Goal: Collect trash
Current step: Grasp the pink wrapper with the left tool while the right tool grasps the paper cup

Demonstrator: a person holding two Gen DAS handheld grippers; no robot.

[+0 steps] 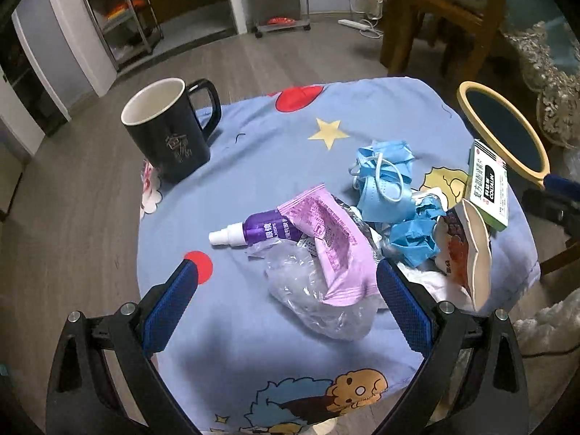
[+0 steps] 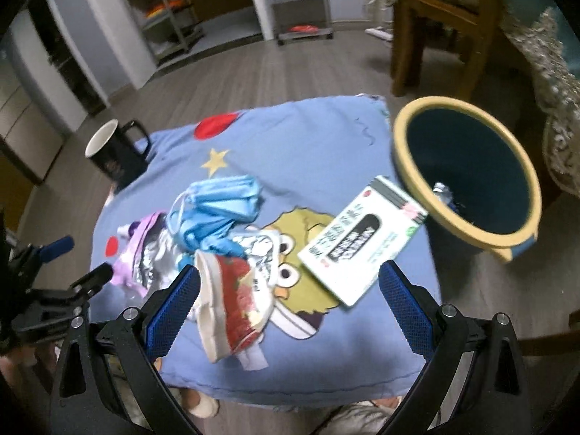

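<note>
Trash lies in a heap on a small table with a blue cartoon cloth. My left gripper is open, its fingers either side of a clear plastic bag and a pink wrapper. Beside them lie a purple spray bottle, blue face masks, crumpled blue paper and a red and white snack wrapper. My right gripper is open above the red snack wrapper and a white medicine box. A blue bin with a yellow rim stands right of the table, a scrap inside.
A black mug stands at the table's far left corner. A wooden chair is behind the table, and metal shelves are at the back. The left gripper shows at the left of the right wrist view.
</note>
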